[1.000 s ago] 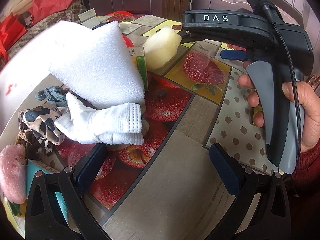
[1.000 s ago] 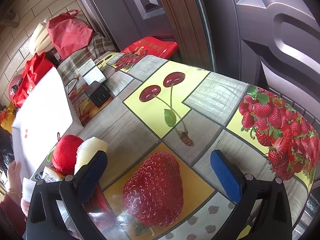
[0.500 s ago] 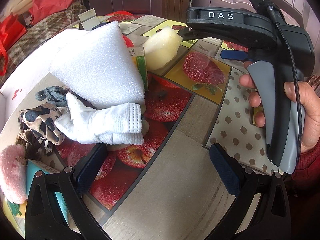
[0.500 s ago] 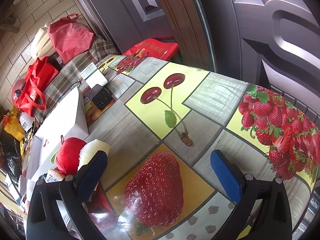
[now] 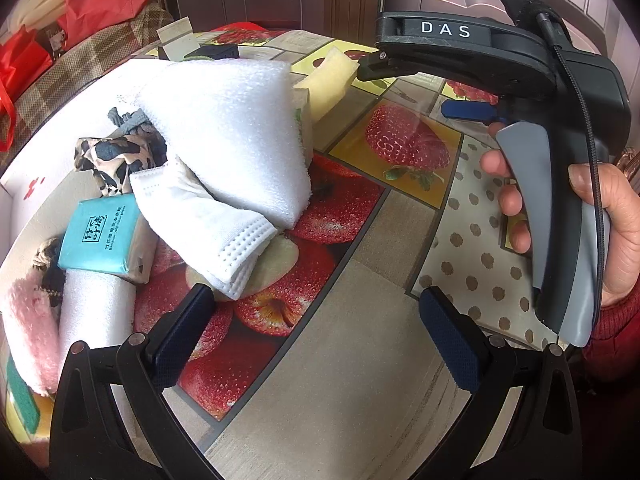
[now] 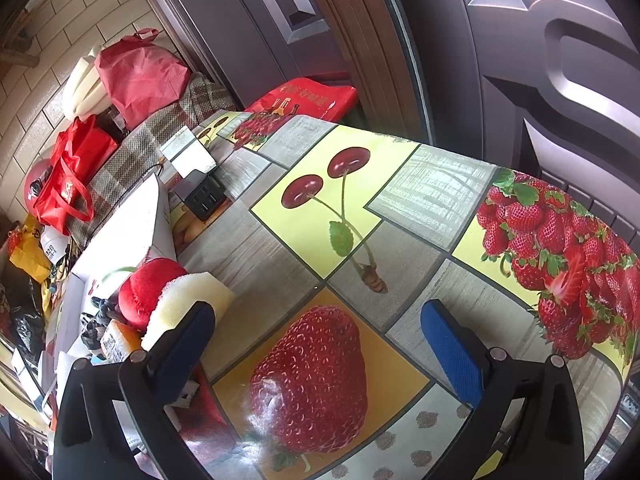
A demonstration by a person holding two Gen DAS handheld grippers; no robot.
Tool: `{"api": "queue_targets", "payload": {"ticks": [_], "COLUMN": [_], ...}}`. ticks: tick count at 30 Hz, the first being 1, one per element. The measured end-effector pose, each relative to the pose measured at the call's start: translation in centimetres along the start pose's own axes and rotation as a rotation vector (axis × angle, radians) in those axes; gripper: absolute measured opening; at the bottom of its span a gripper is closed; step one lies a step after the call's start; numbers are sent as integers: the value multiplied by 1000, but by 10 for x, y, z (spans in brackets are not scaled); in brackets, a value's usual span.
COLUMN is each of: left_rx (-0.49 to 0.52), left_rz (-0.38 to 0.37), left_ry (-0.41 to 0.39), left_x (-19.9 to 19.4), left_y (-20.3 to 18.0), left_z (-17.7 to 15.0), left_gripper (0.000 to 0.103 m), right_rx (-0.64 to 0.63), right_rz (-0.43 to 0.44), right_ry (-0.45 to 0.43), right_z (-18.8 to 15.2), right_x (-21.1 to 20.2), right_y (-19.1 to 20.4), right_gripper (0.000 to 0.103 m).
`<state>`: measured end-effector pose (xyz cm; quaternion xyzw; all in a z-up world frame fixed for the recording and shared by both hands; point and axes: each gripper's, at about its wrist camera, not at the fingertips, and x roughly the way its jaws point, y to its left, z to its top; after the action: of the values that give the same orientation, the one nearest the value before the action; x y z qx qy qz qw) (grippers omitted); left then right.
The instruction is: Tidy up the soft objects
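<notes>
**Both hand-held grippers open over the fruit-print table**

We held the left hand-held gripper (image 5: 316,328) low over the table (image 5: 360,392) with its fruit-patterned cloth, its dark blue pads spread wide and gripping nothing. Just ahead of its left pad lay the pile of soft things: a white knitted sock (image 5: 208,220) nearest us, with a thick white foam sheet (image 5: 232,136) draped over it. Left of the sock sat a teal packet of tissues (image 5: 100,236), a leopard-print cloth (image 5: 112,152) behind that, and a pink fluffy piece (image 5: 24,320) at the far left edge beside a rolled white towel (image 5: 96,312). A pale yellow sponge block (image 5: 332,76) lay behind the foam.

Our right hand (image 5: 600,224) held the right hand-held gripper (image 6: 320,340), equally wide apart and empty, above the printed strawberry. In its view the sponge touched the left pad's side, with a red plush ball (image 6: 144,288) just behind it and a white cardboard box (image 6: 128,224) beyond.
</notes>
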<state>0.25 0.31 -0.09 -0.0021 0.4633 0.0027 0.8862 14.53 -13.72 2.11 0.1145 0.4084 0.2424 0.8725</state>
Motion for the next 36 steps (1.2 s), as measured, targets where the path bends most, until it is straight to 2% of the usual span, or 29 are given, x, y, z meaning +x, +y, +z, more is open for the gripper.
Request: {"api": "queue_targets", "payload": {"ticks": [22, 27, 31, 34, 36], "left_rx": [1, -1, -48, -94, -129], "left_rz": [-1, -1, -25, -27, 36], "left_ry": [-1, -3, -123, -218, -277], "left_x": [1, -4, -50, -91, -116], "left_y": [1, -2, 3, 20, 40], "left_z": [2, -1, -26, -46, -62], "left_gripper": [102, 102, 102, 103, 103], "right_rx": [20, 53, 165, 53, -79], "right_rz": [28, 73, 196, 215, 255], "right_ry": [-11, -33, -124, -177, -218], "right_z": [0, -1, -1, 4, 7], "right_x": [-3, -7, -20, -34, -46], "right_y": [-5, -11, -31, -19, -1], "right_gripper": [103, 103, 103, 103, 103]}}
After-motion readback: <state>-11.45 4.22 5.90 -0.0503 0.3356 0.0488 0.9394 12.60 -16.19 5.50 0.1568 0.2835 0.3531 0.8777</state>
